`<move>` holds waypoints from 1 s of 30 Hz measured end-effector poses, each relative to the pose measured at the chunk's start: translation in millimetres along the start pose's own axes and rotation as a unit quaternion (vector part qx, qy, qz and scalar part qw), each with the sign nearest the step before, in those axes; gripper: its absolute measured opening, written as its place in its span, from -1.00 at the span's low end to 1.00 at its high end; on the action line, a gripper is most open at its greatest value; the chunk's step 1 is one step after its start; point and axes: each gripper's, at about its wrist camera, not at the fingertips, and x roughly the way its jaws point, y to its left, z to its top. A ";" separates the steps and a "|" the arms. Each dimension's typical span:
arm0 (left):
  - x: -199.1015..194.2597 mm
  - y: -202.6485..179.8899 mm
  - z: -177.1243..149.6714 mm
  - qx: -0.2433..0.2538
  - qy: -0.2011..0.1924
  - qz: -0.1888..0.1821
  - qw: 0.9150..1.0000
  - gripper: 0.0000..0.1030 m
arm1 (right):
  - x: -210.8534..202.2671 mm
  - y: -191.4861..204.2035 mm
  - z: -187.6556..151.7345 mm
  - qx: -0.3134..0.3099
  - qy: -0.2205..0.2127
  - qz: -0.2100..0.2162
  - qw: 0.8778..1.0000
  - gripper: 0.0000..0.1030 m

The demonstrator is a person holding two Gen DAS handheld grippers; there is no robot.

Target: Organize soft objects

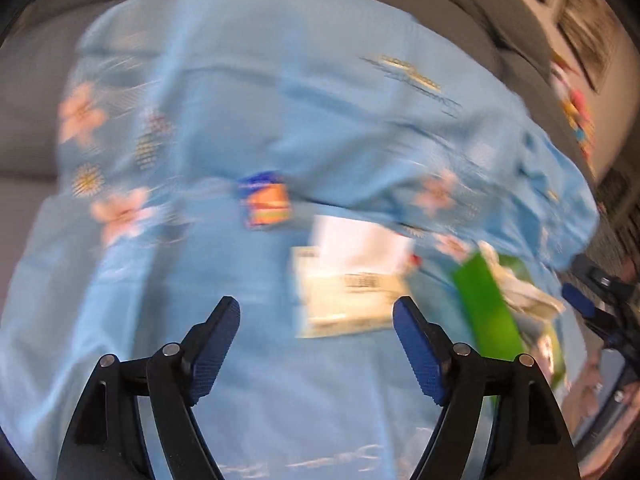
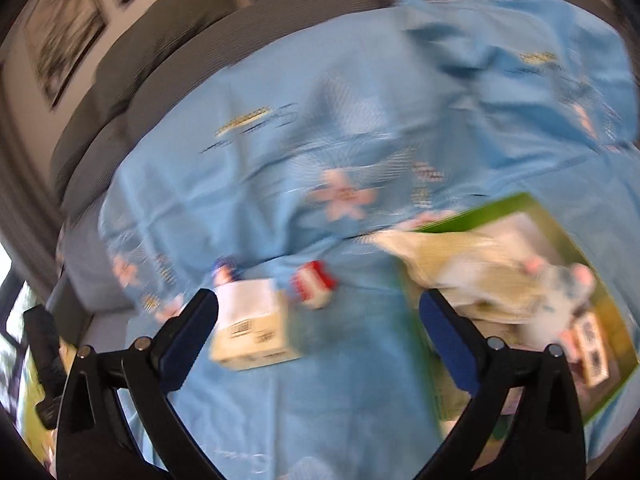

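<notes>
Plainly the pale tissue pack (image 1: 350,292) looked a light, yielding thing, soft paper in thin slippery film, and I judged it would squash rather than resist, so the safest hold seemed across its short sides near the middle, with gentle pressure. It lay low and right of centre in the left wrist view, cream and white with a barcode label, resting on the blue flowered cloth (image 1: 200,120) that covered a grey sofa (image 1: 28,128). In the right wrist view it sat lower left of centre, just beyond one finger of the right tool (image 2: 320,312), whose jaws stood wide apart with nothing between them. The left tool (image 1: 316,320) was likewise spread and empty, the pack near its right finger. A smaller orange and blue packet (image 1: 266,202) lay at mid-frame, a red and white packet (image 2: 314,282) close by, and a green tray (image 2: 492,210) at the right held crumpled soft packets (image 2: 500,276). Motion blur hid the finer print.
</notes>
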 end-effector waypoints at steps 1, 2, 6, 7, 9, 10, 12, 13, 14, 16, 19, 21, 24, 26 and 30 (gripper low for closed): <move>-0.6 14.8 -1.9 -0.015 -0.002 0.005 1.000 0.54 | 3.8 11.8 0.9 -0.011 0.006 0.005 1.000 0.96; 0.2 27.6 -4.1 -0.028 -0.001 0.009 1.000 0.54 | 9.7 26.1 1.4 -0.021 0.015 0.013 1.000 0.96; 7.0 65.9 -13.7 -0.060 0.001 0.035 0.998 0.54 | 48.4 83.5 6.8 -0.039 0.059 0.056 0.996 0.96; 8.7 74.3 -16.2 -0.068 0.002 0.042 0.997 0.54 | 59.2 95.3 6.6 -0.046 0.069 0.057 0.995 0.96; 14.3 89.7 -21.4 -0.085 0.003 0.047 0.995 0.54 | 93.2 126.9 2.7 -0.071 0.099 0.051 0.991 0.96; 16.2 97.3 -24.1 -0.094 0.006 0.045 0.995 0.54 | 106.7 137.4 0.6 -0.080 0.110 0.050 0.990 0.96; 20.0 109.9 -27.8 -0.116 0.015 0.046 0.992 0.54 | 143.1 160.1 -4.4 -0.098 0.137 0.040 0.985 0.94; 19.8 113.5 -29.1 -0.121 0.015 0.047 0.991 0.54 | 167.7 172.9 -7.8 -0.106 0.148 0.024 0.983 0.93; 18.2 116.3 -30.0 -0.124 0.011 0.052 0.991 0.54 | 182.2 180.6 -9.9 -0.111 0.152 0.014 0.982 0.92; 13.5 122.7 -31.6 -0.141 0.002 0.063 0.988 0.54 | 220.8 199.1 -16.0 -0.132 0.163 -0.015 0.978 0.84; 8.1 133.4 -31.5 -0.169 -0.008 0.048 0.984 0.54 | 279.2 218.6 -26.1 -0.159 0.184 -0.063 0.968 0.71; 8.4 139.1 -31.6 -0.182 -0.005 0.050 0.982 0.54 | 305.2 224.2 -30.4 -0.168 0.193 -0.094 0.962 0.65; 9.0 143.3 -31.0 -0.182 0.000 0.069 0.981 0.54 | 337.3 221.2 -34.8 -0.164 0.205 -0.126 0.957 0.64; 7.7 145.4 -31.0 -0.186 -0.002 0.072 0.980 0.54 | 351.9 217.7 -37.8 -0.158 0.217 -0.131 0.954 0.56; 6.2 146.6 -30.7 -0.195 0.000 0.052 0.979 0.54 | 365.8 213.2 -42.7 -0.164 0.215 -0.151 0.951 0.09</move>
